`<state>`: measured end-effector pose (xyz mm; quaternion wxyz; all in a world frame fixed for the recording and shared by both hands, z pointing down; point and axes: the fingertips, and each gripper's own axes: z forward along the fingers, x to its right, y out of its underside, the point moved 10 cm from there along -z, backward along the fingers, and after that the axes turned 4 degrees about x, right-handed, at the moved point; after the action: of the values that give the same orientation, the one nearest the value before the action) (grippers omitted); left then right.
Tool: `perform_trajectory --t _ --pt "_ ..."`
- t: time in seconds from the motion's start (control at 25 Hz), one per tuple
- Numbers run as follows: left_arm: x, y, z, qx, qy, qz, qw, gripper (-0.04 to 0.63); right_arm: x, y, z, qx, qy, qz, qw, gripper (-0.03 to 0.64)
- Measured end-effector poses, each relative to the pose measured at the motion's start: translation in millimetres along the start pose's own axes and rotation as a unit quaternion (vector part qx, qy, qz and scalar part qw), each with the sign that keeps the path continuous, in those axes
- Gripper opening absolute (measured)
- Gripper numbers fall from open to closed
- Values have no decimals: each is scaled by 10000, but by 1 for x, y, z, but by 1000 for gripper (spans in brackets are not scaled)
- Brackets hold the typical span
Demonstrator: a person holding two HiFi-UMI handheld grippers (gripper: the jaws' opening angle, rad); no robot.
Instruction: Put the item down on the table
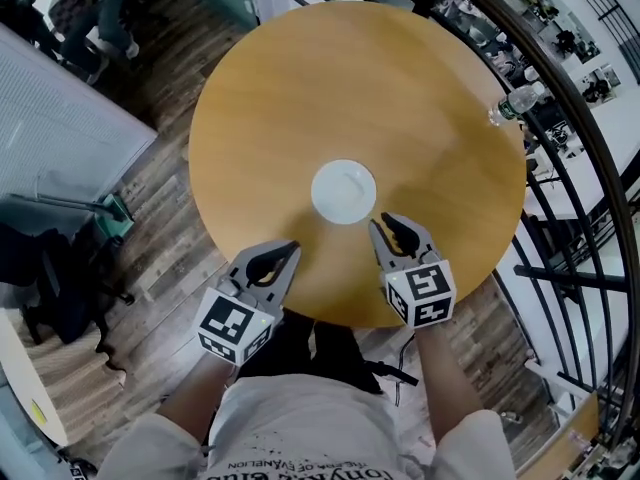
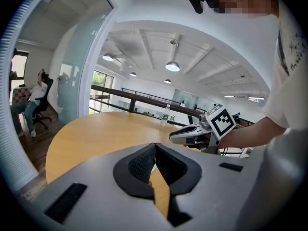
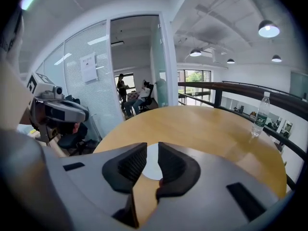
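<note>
At the middle of the round, smooth wood-grain worktop lies a shallow white dish, flat and circular, touched by neither tool. The left tongs have their ribbed black pads pressed together on nothing. The right tongs stand slightly apart, empty, near the dish. A clear plastic bottle stands at the far rim.
</note>
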<state>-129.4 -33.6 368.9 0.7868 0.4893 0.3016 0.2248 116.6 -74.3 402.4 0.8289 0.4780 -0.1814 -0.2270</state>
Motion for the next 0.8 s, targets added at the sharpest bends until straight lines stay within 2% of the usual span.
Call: perform_trajectory --t 0.08,0.16,0.4,0.8 --pt "9 -3 -6 37 -5 36 10000 23 -3 -5 -17 139 -26 80 9999 47" --pt "18 -5 -11 47 -6 50 10000 23 -6 -8 -32 253 -33 188 9995 37" --pt "41 -6 -21 99 -22 16 9999 23 -16 -12 -68 503 15 229 9985 35" --pt "62 -14 -29 142 -45 139 9998 23 -24 -11 -109 447 201 517 9975 31"
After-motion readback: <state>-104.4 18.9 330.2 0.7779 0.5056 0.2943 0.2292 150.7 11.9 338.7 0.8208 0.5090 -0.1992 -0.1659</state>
